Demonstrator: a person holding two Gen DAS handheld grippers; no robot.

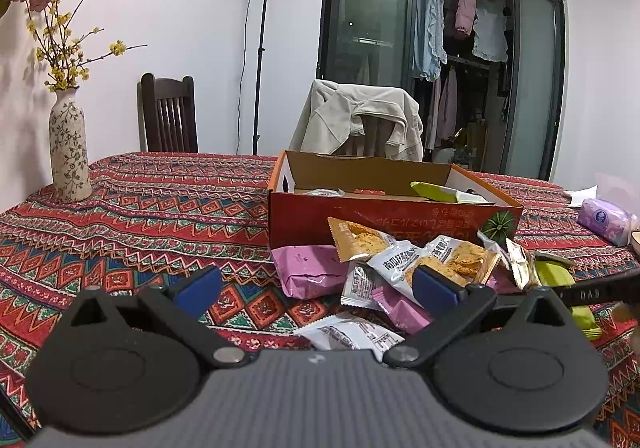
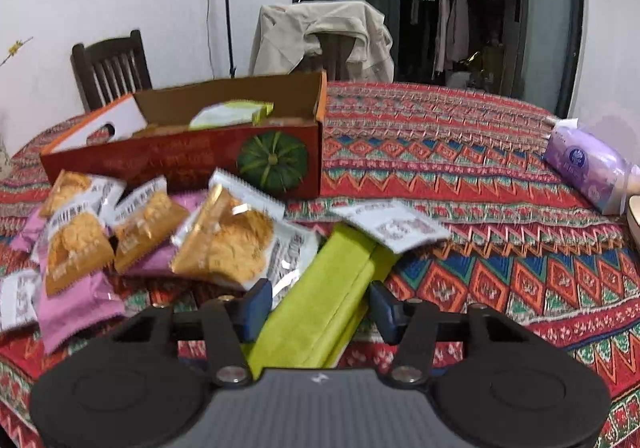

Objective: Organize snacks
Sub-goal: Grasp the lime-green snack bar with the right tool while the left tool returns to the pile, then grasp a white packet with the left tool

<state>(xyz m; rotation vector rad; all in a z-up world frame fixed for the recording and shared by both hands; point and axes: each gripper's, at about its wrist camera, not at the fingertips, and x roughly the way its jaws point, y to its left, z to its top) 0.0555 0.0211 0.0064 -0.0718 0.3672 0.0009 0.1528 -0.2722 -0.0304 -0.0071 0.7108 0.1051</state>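
Snacks are seen heaped on the patterned desk [image 2: 480, 175] in front of the red box [image 2: 192, 159], which already holds a few packets. The green packet [image 2: 320, 300] lies directly between the fingers of the right gripper [image 2: 320, 312], its long axis running away from the gripper toward the box and slightly right; both blue pads appear to touch its sides, so it is judged grasped, though the firmness cannot be told. The left gripper [image 1: 316, 288] is held released, with nothing between its fingers, just short of the pile of white and pink packets [image 1: 384, 272]. The right hand is the nearer to the green packet; lifting along its length toward the box seems called for.
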